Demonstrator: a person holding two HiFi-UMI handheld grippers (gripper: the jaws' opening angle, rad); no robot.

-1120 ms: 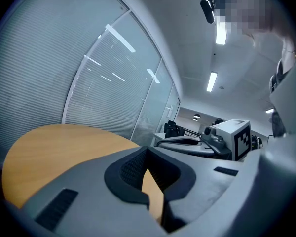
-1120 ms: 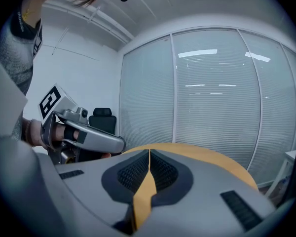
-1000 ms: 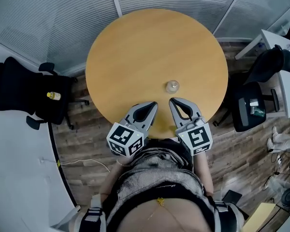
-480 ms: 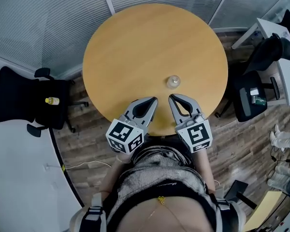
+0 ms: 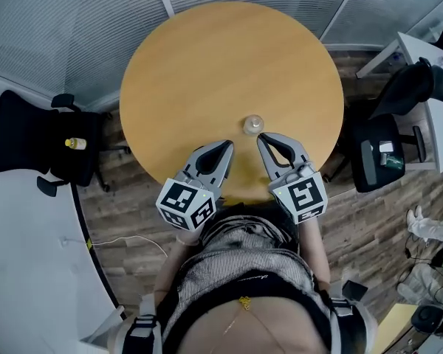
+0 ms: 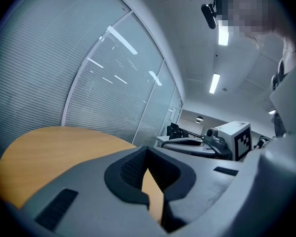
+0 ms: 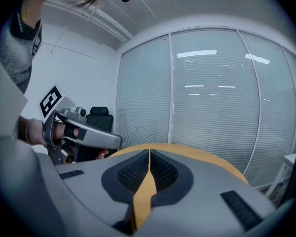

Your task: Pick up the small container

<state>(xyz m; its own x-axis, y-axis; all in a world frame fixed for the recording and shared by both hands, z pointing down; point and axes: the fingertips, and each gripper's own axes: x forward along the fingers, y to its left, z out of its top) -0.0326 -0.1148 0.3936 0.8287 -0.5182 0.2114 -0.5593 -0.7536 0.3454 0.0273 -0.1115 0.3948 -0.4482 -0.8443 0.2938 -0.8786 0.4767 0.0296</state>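
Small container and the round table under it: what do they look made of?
The small container: see-through and glossy, so glass or clear plastic; the head view is too distant to tell which. The table: wood or wood-look laminate, with a smooth low-sheen finish and an even honey colour.

This is an office meeting room. A round wooden table stands on plank flooring, enclosed by glass partition walls fitted with horizontal blinds. Black swivel office chairs sit at the edges, a white desk stands alongside, and strip lights line the ceiling.
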